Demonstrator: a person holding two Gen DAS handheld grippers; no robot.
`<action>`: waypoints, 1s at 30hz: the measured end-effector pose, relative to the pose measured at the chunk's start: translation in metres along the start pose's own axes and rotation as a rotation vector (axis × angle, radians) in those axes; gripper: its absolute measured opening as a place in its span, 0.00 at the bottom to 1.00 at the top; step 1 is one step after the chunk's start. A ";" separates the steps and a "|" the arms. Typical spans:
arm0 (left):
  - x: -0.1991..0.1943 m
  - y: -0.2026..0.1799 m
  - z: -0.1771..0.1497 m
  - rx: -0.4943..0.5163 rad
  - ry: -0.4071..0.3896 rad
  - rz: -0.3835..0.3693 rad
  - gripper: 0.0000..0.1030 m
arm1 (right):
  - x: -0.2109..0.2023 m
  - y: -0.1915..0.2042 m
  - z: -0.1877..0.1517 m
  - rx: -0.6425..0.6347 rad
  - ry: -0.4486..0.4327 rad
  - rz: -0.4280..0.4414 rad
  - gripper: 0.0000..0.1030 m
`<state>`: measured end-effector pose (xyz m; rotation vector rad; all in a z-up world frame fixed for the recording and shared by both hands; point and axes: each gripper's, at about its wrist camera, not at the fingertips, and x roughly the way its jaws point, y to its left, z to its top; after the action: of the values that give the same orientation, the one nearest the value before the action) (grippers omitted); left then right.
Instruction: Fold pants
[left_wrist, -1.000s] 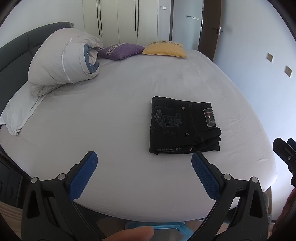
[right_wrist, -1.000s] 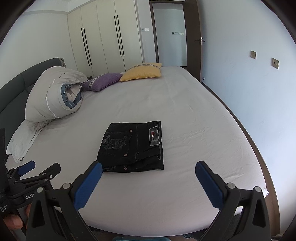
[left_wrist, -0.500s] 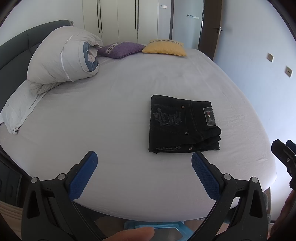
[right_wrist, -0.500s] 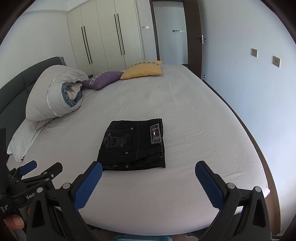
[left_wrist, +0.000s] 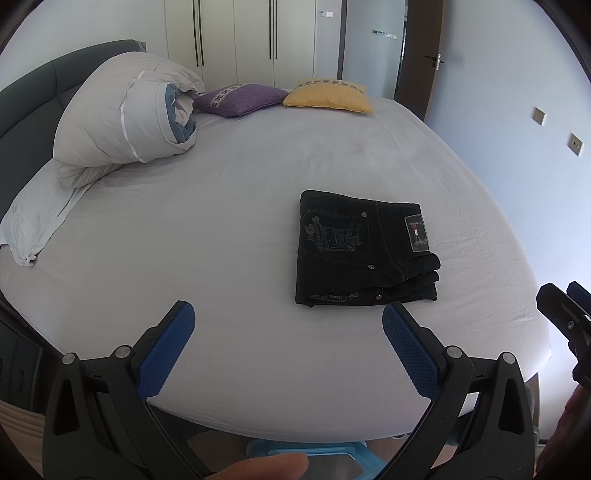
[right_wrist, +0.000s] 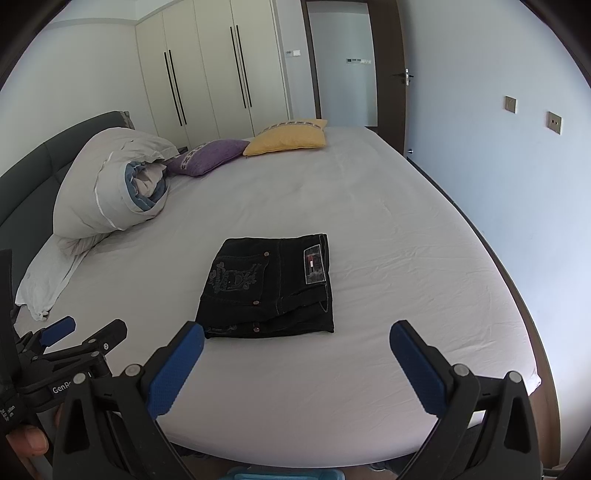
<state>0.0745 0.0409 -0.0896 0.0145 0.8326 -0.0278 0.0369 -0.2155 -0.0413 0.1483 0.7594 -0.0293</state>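
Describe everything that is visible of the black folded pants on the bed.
The black denim pants lie folded into a compact rectangle of several layers on the light grey bed sheet, toward its near edge. On top are a back pocket with pale embroidery, small metal rivets, light stitching and a rectangular waistband patch. Nothing but the sheet touches them; both grippers are apart from them.

The folded pants (left_wrist: 364, 249) lie on the bed (left_wrist: 221, 229) near its front edge, toward the right side. A rolled duvet (left_wrist: 122, 114) sits at the left edge against the headboard (left_wrist: 26, 92), over a pillow (left_wrist: 35, 214). Two cushions (left_wrist: 280, 96) rest side by side along the far edge
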 end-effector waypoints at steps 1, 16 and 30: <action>0.000 0.000 0.000 0.000 0.000 0.000 1.00 | 0.000 0.000 0.000 0.000 -0.001 0.000 1.00; 0.000 -0.002 0.001 0.002 0.002 -0.002 1.00 | 0.000 0.000 -0.001 0.001 0.003 0.000 1.00; 0.001 -0.004 0.002 0.004 0.005 -0.009 1.00 | 0.000 0.001 -0.001 0.002 0.003 0.002 1.00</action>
<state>0.0767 0.0368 -0.0894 0.0149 0.8377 -0.0382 0.0362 -0.2145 -0.0421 0.1507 0.7620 -0.0278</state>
